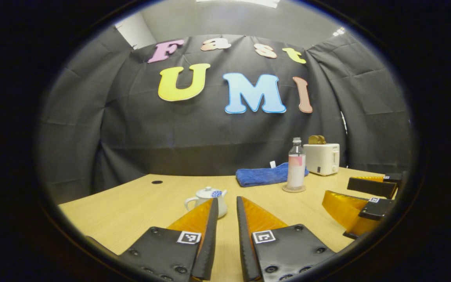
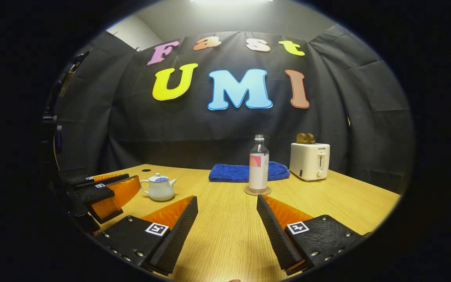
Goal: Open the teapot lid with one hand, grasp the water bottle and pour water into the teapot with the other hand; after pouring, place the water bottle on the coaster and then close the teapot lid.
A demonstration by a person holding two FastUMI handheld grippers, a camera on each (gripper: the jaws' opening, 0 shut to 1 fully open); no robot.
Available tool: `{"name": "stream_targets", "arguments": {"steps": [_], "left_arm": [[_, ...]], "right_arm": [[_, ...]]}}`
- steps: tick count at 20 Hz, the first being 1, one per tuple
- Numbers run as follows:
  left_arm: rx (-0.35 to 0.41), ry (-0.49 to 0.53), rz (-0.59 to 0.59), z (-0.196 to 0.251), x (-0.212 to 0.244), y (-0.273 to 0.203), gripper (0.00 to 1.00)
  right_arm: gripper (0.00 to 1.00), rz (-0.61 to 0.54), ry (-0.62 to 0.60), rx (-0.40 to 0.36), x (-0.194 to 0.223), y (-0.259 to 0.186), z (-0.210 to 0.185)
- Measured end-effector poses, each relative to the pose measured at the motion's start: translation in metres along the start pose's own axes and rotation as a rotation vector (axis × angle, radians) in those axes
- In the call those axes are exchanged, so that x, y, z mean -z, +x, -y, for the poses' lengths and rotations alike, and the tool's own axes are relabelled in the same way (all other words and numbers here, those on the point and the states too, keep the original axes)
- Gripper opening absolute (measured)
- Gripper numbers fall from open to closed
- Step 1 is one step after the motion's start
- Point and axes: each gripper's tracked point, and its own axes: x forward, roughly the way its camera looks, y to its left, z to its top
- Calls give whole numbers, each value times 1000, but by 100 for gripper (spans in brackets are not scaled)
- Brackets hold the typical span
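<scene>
Left tool (image 1: 227,203): fingers nearly pressed together, a thin gap between, holding nothing; it points at the teapot (image 2: 158,187), likely lined up for the lid knob. Teapot sits at the left of the table (image 2: 225,235), lid apparently still on, though it is small in both views. Right tool (image 2: 227,205): spread wide, empty, aimed at the water bottle (image 2: 258,164), which stands upright on its coaster (image 2: 257,191), further right, ready for a side grasp.
</scene>
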Motion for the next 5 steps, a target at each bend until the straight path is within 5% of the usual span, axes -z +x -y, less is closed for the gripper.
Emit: {"name": "stream_targets", "arguments": {"steps": [5], "left_arm": [[18, -1, 0, 7, 0, -4, 56]], "right_arm": [[94, -1, 3, 20, 0, -1, 1]]}}
